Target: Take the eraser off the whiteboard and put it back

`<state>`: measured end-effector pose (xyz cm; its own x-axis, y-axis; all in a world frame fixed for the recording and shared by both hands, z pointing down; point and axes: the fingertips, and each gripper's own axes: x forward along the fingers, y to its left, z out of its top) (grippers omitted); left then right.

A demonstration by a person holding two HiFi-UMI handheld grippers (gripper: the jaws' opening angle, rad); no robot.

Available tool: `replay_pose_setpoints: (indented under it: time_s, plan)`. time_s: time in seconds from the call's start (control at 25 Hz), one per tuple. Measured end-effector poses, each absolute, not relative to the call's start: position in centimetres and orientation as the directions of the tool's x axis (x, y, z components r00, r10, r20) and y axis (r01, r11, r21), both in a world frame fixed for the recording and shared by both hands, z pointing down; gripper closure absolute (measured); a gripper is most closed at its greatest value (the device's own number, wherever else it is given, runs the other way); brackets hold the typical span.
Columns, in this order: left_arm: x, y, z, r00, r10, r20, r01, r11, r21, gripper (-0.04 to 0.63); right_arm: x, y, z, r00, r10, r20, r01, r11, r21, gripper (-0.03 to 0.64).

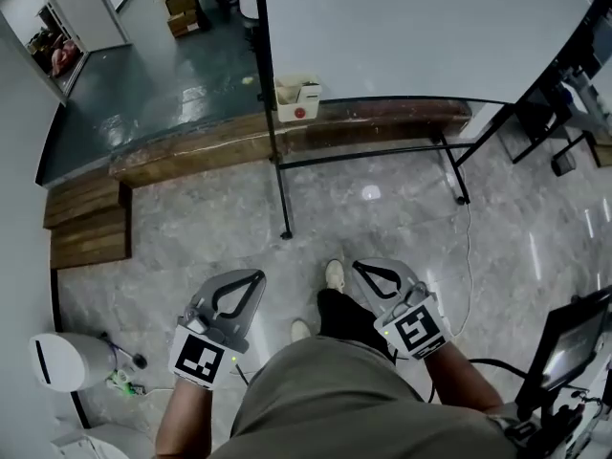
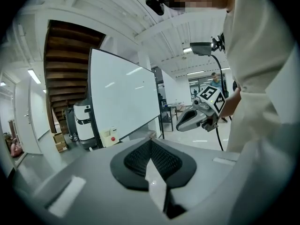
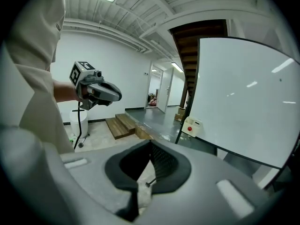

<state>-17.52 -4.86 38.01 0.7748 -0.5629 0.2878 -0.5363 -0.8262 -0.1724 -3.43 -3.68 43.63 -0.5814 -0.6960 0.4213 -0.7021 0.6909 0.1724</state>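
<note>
Head view, stock listed large to small.
- Whiteboard (image 1: pixel 411 27): 12 to 2 o'clock, on a black stand (image 1: pixel 276 165), well apart from both grippers.
- Left gripper (image 1: pixel 252 278) at 7 o'clock, right gripper (image 1: pixel 363 270) at 5 o'clock: fingers pressed together on each, nothing between them.
- Eraser (image 1: pixel 296 100): taken to be the white box with a red dot at the board's lower left corner, 12 o'clock. Whether it is eraser or holder cannot be told.
- Cable (image 1: pixel 467 256): loose on the floor, 4 o'clock.

Hazards, as judged:
- Fingers not spread in time would knock the box off rather than grip it.
- A push may shift the stand.
- The cable may catch a foot.

The head view alone shows the cable and the stand's feet. The gripper views alone show the fingers' meeting edge and the box's front.
</note>
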Motion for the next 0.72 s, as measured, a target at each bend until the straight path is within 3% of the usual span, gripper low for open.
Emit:
replay_pose_setpoints:
  time_s: [0.44, 0.72]
  plan:
    - [-15.9, 6.0, 35.5, 0.801, -0.559, 0.215, -0.552, -0.828, -0.096, 0.589, -3.3, 6.0, 40.1, -0.607, -0.689, 0.396, -0.669, 0.712, 0.214, 0.615]
    - [-10.6, 13.5, 35.4, 0.788, -0.578, 0.211, -0.571, -0.815, -0.096, 0.589, 2.2, 14.6, 40.3, -0.621, -0.688, 0.375, -0.669, 0.715, 0.204, 0.615]
